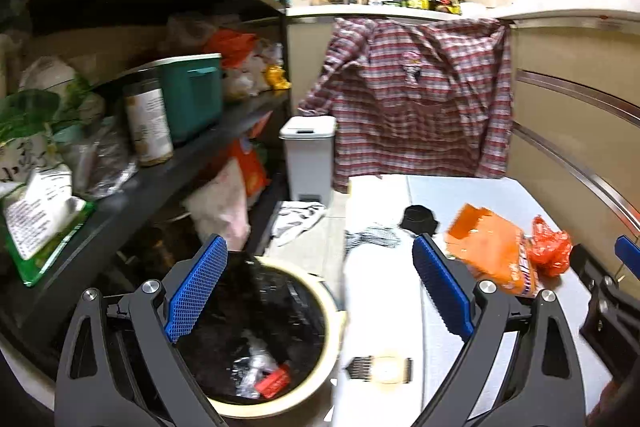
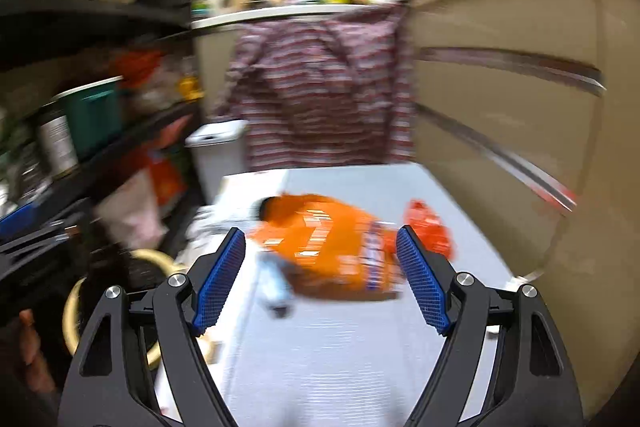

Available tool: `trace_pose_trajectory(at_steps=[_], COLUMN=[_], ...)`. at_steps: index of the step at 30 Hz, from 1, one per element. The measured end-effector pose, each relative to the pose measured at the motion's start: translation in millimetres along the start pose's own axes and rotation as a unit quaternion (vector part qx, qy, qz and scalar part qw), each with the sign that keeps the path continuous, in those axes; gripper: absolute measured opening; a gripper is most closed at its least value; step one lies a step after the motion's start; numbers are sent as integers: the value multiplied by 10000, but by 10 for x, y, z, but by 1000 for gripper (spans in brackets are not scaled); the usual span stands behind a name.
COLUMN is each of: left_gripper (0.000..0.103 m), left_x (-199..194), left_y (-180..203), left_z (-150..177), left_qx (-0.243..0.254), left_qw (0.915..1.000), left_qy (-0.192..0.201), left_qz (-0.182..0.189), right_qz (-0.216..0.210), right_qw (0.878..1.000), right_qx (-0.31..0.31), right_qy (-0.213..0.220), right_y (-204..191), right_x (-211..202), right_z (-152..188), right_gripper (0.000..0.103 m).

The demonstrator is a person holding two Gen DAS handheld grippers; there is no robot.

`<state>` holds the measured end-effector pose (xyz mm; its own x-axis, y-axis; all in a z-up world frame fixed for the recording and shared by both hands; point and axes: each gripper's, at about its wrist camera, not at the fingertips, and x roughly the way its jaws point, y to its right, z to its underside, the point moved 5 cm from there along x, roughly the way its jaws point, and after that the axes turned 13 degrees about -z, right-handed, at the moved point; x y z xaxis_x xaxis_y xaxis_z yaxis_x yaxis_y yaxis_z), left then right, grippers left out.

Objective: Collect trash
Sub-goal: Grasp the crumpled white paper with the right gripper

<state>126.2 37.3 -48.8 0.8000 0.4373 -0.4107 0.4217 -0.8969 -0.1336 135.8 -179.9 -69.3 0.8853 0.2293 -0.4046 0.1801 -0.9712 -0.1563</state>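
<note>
A round bin with a black liner is seen under the left claw, which is spread wide and holds nothing; the bin is probably kept beside the table so that trash can be dropped in. Ahead of the right claw, also released and empty, one orange bag is lying on the table. One small red wrapper is lying just right of it. Two pieces are counted, not yet collected.

warm indoor light; right wrist view smeared by motion blur, left sharper; fisheye-bent, dark corners.
</note>
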Motion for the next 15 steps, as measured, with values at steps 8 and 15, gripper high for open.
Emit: trace_pose_trajectory(at_steps=[8,15], left_gripper=[91,91], left_x=[3,89], left_y=[411,634], left_z=[69,116], left_qx=[52,30], left_qw=[9997,9993], left_qy=[-72,-121], left_qz=[247,361], right_qz=[1396,2090], right_qw=[9880,9711], right_qx=[666,1148], right_qy=[36,-85], right_y=[1054,1717], right_x=[139,262], right_z=[178,352], right_gripper=[77,77])
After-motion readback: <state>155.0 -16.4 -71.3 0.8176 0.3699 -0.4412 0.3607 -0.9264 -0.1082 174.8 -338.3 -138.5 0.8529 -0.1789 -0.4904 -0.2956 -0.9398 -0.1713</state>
